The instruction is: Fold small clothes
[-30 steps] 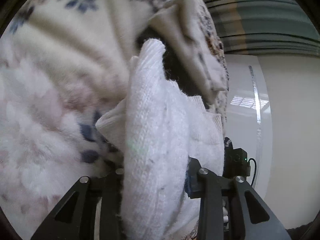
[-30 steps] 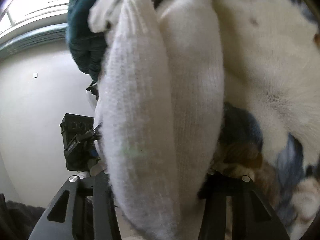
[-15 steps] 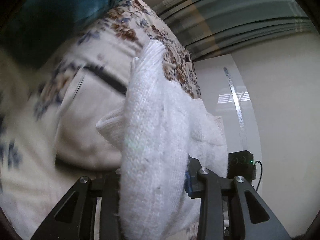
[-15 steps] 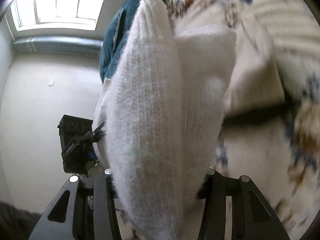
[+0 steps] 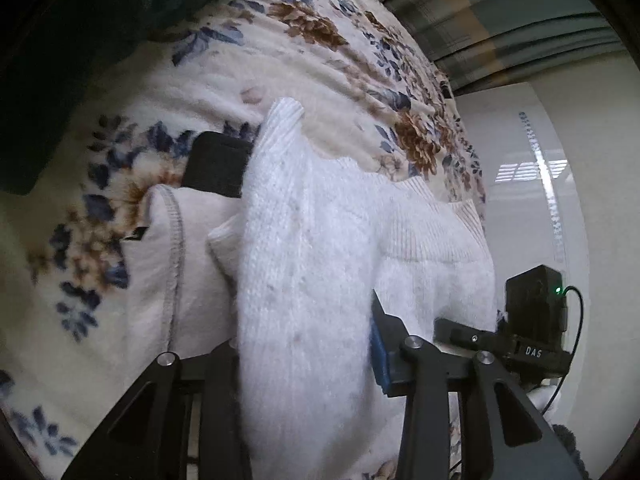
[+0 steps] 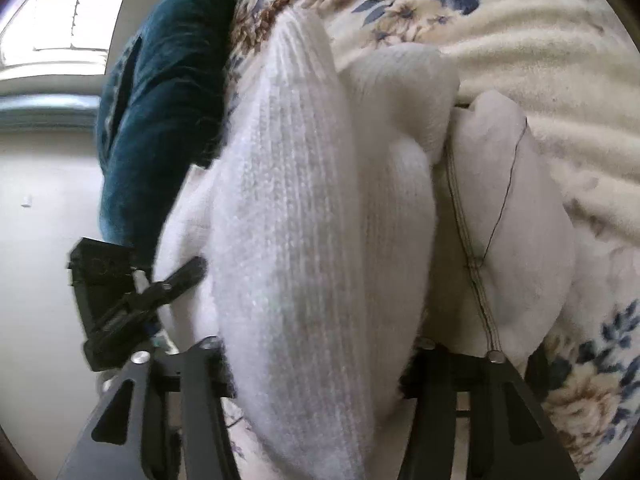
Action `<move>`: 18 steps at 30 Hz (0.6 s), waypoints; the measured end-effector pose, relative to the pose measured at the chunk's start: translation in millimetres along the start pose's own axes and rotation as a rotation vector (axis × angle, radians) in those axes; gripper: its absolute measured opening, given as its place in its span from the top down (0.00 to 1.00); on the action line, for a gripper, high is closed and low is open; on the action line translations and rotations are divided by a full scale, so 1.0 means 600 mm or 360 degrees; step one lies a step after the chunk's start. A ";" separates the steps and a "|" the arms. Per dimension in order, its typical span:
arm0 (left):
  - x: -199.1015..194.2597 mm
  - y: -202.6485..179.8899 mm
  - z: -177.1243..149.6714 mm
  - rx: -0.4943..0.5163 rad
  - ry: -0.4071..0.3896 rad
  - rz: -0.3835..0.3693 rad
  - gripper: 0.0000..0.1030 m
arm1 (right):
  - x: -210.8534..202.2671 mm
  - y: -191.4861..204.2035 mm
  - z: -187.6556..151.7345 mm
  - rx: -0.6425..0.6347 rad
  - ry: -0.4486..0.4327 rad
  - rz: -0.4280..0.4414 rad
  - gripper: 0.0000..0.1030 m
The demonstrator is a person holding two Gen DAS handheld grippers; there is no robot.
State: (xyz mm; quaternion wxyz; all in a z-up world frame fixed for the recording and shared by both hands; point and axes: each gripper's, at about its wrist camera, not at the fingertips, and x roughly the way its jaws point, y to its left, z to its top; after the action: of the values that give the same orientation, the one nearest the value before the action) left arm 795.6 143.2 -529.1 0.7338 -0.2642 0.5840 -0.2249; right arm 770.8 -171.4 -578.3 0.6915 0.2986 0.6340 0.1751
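A white knitted garment (image 5: 304, 288) is bunched between the fingers of my left gripper (image 5: 304, 360), which is shut on it. The same white knit (image 6: 304, 240) is clamped in my right gripper (image 6: 320, 360), also shut on it. Both hold it over a floral fleece blanket (image 5: 320, 64). The other gripper shows in each view, at the right edge in the left wrist view (image 5: 532, 332) and at the left in the right wrist view (image 6: 120, 300). The knit hides the fingertips.
A cream stitched garment (image 5: 176, 264) lies on the blanket beside the knit; it also shows in the right wrist view (image 6: 512, 220). A black folded item (image 5: 216, 168) sits behind it. A dark teal cloth (image 6: 160, 120) lies at the blanket's edge. A white wall (image 5: 600, 240) is beyond.
Both grippers have swung with the white knit still held, so the blanket, cream garment and black item have come into clear view. The grip has not changed.
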 end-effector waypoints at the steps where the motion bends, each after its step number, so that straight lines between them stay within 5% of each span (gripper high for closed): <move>1: -0.010 -0.007 -0.003 0.0016 -0.0029 0.0046 0.66 | -0.003 0.006 -0.003 -0.0010 -0.0003 -0.0090 0.36; 4: -0.046 -0.042 -0.019 0.0117 -0.0150 0.0320 0.61 | -0.044 0.034 -0.005 -0.0115 -0.0100 -0.0367 0.25; 6: -0.068 -0.070 -0.036 0.0228 -0.0283 0.0504 0.59 | -0.072 0.066 -0.034 -0.0254 -0.0242 -0.0715 0.12; 7: -0.077 -0.081 -0.046 0.0267 -0.0339 0.0583 0.45 | -0.082 0.075 -0.041 -0.0275 -0.0277 -0.0792 0.08; 8: -0.083 -0.088 -0.053 0.0289 -0.0374 0.0649 0.20 | -0.091 0.083 -0.062 -0.0283 -0.0305 -0.0902 0.05; 10: -0.089 -0.101 -0.069 0.0334 -0.0399 0.0725 0.00 | -0.097 0.122 -0.078 -0.0318 -0.0369 -0.1030 0.00; 13: -0.092 -0.121 -0.089 0.0385 -0.0396 0.0867 0.00 | -0.112 0.159 -0.126 -0.0370 -0.0488 -0.1229 0.00; 18: -0.126 -0.169 -0.135 0.0446 -0.0410 0.0926 0.00 | -0.179 0.205 -0.178 -0.0313 -0.0566 -0.1261 0.00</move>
State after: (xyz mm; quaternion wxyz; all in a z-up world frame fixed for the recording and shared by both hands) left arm 698.3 104.2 -421.7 0.8640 -0.0094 0.5010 -0.0491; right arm 668.1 -124.0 -419.0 0.8286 -0.0092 0.5511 -0.0981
